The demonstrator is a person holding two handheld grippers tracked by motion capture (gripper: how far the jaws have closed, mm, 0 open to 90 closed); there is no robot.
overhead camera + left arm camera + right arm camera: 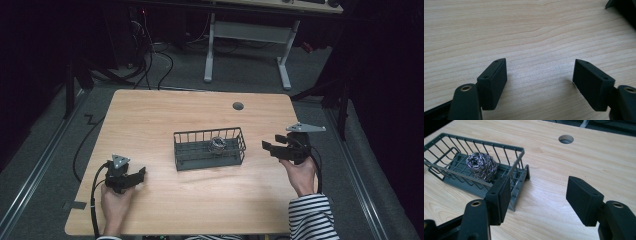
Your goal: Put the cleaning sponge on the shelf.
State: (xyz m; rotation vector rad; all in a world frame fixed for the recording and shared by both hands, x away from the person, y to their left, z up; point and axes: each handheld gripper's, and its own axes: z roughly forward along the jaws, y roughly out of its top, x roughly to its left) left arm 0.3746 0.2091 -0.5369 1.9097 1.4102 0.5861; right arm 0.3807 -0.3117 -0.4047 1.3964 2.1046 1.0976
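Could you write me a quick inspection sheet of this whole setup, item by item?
Surface: wooden table, with a round hole near the far edge.
Job's things: grey wire basket mid-table, a steel scourer inside it.
Clutter: nothing seen.
Grippers: left gripper jaws apart over bare wood; right gripper jaws apart, empty, beside the basket's end.
Cables: black cable trailing from the left gripper.
Surroundings: white desk frame and floor cables behind, dark room.

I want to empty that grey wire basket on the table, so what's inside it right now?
Inside the grey wire basket sits one round steel-wool scouring ball, toward its right half in the high view. The rest of the slatted floor looks bare. Whatever lies directly under the ball is covered.
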